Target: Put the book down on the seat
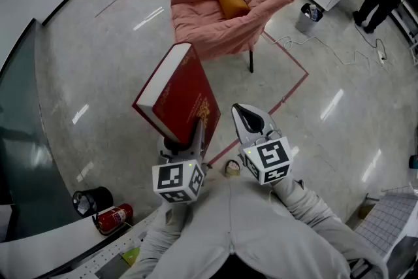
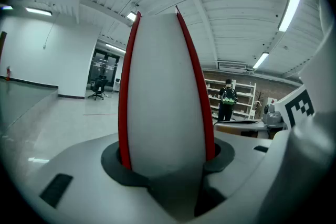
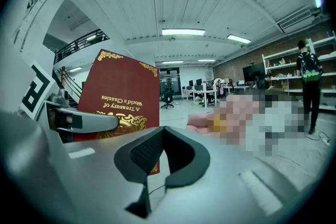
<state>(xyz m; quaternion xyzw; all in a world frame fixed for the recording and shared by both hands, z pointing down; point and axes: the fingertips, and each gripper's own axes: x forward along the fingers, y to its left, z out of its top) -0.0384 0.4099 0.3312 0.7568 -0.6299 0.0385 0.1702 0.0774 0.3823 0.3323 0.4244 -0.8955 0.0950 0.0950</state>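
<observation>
Head view: your left gripper (image 1: 186,138) clamps the lower end of the thick red hardcover book (image 1: 176,91), up in the air, well apart from the pink padded armchair (image 1: 228,19).
Hidden: the book covers the left pads here.
Book axis: long axis rises from the jaws, tilted toward the armchair; pages face picture-left.
Left gripper view: the book (image 2: 165,92) fills the jaws and blocks the armchair.
Right gripper view: gold title (image 3: 117,103) reads upside down; armchair too blurred.
Other hand: your right gripper (image 1: 249,119) is closed, empty, just beside the book.
</observation>
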